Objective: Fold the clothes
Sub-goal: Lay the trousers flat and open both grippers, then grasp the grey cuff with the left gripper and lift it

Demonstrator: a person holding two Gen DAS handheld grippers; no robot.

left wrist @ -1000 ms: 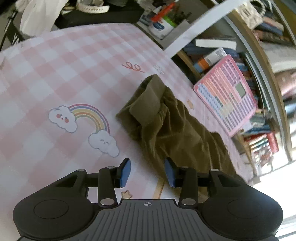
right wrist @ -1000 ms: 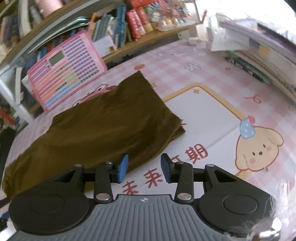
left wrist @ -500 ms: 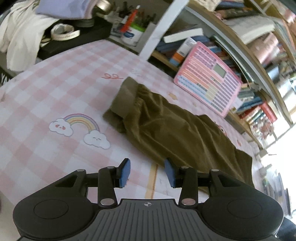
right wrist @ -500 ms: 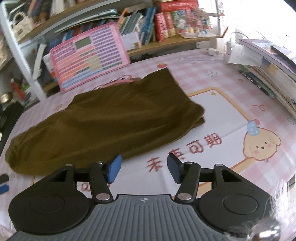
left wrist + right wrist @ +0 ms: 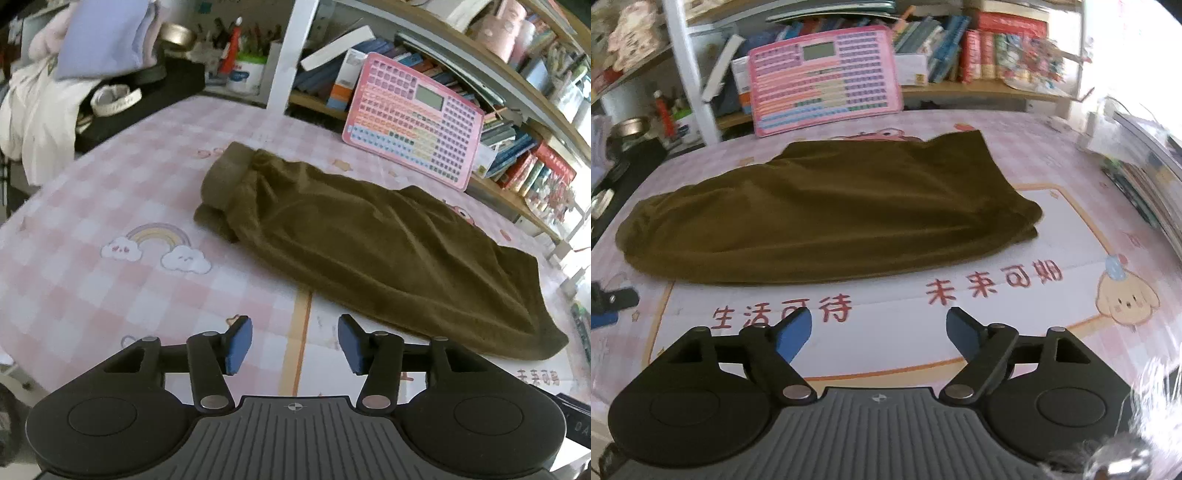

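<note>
Item: olive-brown garment [image 5: 369, 251], folded lengthwise and lying flat across the pink checked table cover [image 5: 92, 280], in front of a pink keyboard toy [image 5: 413, 118] propped at the shelf. Left gripper [image 5: 294, 343]: jaws apart, just been opening, nothing between them, garment ahead and to its right, clear of the pads. Right gripper [image 5: 879, 334]: jaws wide, likewise just been opening and empty, garment lying crosswise ahead, not touching.

Left gripper [image 5: 294, 343] jaws just opening, nothing between; olive garment [image 5: 369, 247] flat on cloth [image 5: 92, 295] ahead-right, apart.
</note>
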